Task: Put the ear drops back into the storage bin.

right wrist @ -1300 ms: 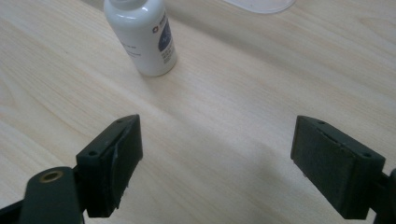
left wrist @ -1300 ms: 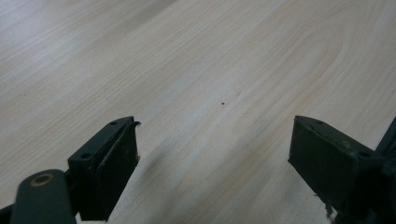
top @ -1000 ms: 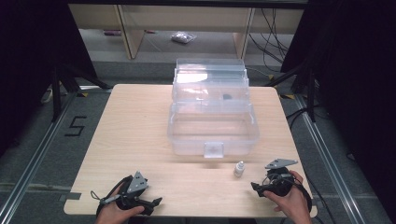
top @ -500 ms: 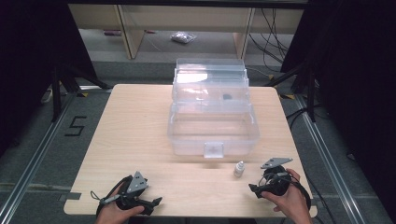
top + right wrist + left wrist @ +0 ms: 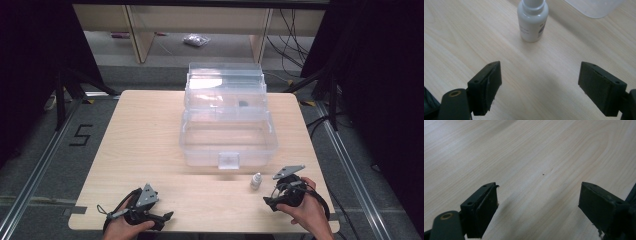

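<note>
A small white dropper bottle point(image 5: 256, 180) stands upright on the wooden table point(image 5: 150, 135), just in front of a clear plastic box point(image 5: 227, 137) whose lid is raised. My right gripper point(image 5: 268, 202) rests near the front right edge, open, jaws wide apart and pointed at the bottle point(image 5: 532, 21), which stands a short way ahead of them. My left gripper point(image 5: 166, 216) lies at the front left, open, with bare wood between its jaws. In the left gripper view the left gripper point(image 5: 537, 205) holds nothing; in the right gripper view the right gripper point(image 5: 539, 85) holds nothing.
The clear box has a latch tab point(image 5: 228, 160) on its front wall and a small dark item point(image 5: 243, 104) in its upper tray. A corner of the box point(image 5: 594, 7) shows beyond the bottle. Black stands and cables flank the table.
The right gripper has edged slightly toward the bottle. The left gripper and the box stay as they were.
</note>
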Motion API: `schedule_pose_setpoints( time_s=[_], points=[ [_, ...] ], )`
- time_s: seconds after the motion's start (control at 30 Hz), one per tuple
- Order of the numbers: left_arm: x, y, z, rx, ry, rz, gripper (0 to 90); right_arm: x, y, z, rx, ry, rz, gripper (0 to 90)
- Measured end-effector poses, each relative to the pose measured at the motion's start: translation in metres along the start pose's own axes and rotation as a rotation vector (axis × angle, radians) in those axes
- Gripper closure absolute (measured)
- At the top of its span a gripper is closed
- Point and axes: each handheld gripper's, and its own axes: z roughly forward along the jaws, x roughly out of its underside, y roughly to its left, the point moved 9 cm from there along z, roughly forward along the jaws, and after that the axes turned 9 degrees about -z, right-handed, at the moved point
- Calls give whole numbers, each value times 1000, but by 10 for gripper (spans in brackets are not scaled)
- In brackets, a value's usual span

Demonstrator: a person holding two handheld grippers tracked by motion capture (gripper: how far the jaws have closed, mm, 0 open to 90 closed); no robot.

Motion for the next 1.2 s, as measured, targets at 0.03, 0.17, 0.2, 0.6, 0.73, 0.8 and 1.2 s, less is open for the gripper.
schedule_pose_setpoints(
  time_s=[0.03, 0.17, 0.2, 0.6, 0.73, 0.8, 1.2],
  points=[
    [0, 0, 0, -2, -1, -1, 151, 0, 1, -1, -3, 8, 2, 203],
    [0, -1, 0, 6, 3, 1, 150, -4, -1, -1, -2, 10, -16, 204],
    [0, 0, 0, 4, 3, 1, 150, -5, -1, -1, 2, 13, -13, 204],
    [0, 1, 0, -4, -2, -6, 151, -20, -4, 2, 4, 29, -92, 209],
    [1, 1, 1, -3, 5, -4, 151, -23, -2, 3, 9, 60, -106, 213],
    [0, 1, 0, -3, 3, -4, 151, -25, -2, 4, 2, 67, -121, 220],
    [0, 0, 0, 0, -3, -9, 151, -41, -5, 14, -2, 88, -136, 276]
  ],
)
